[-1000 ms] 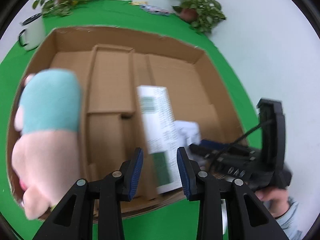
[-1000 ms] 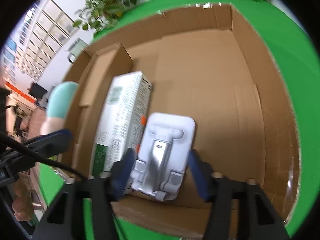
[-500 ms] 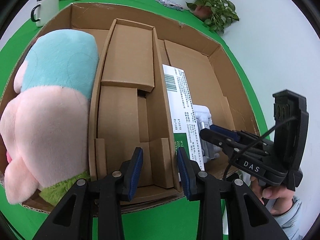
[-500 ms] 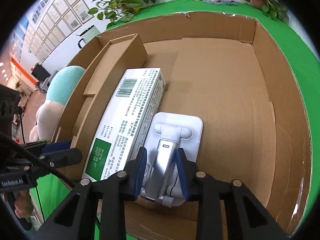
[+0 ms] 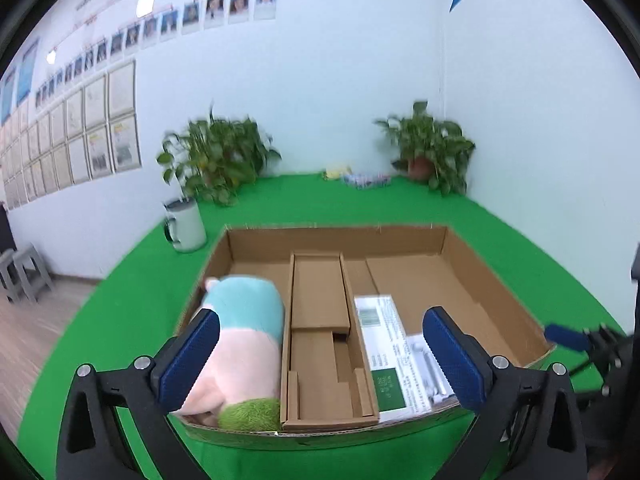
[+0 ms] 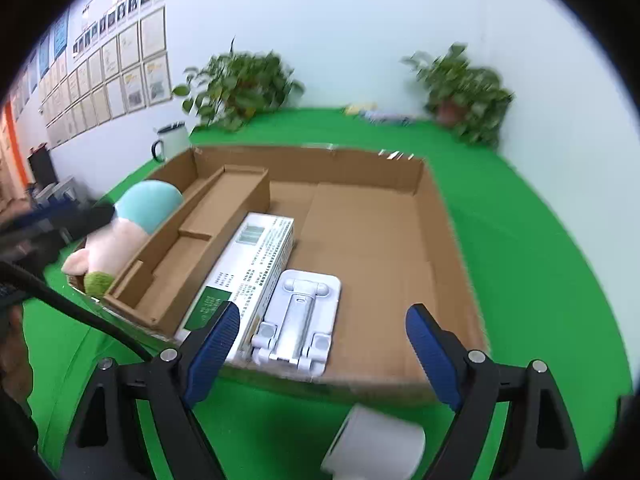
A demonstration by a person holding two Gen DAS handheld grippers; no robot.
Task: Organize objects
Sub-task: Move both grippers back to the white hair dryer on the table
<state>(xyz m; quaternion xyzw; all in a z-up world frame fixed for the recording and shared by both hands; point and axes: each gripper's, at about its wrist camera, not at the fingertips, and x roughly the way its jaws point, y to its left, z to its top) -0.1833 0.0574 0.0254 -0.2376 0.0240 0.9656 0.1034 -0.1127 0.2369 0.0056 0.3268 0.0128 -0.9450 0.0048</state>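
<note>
Both your grippers — left gripper (image 5: 320,360), right gripper (image 6: 322,354) — have just been opening and gape wide, empty. Ahead of your right one, the white stand (image 6: 298,320) lies in the cardboard box (image 6: 440,208); the white roll (image 6: 376,446) beneath it risks being knocked away.

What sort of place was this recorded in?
Probably an office or lab corner staged for recording: a green-covered table, rows of framed certificates on the wall, and potted plants at the back.

Plush (image 5: 240,344), carton (image 6: 248,272), stand (image 6: 298,316) boxed
</note>
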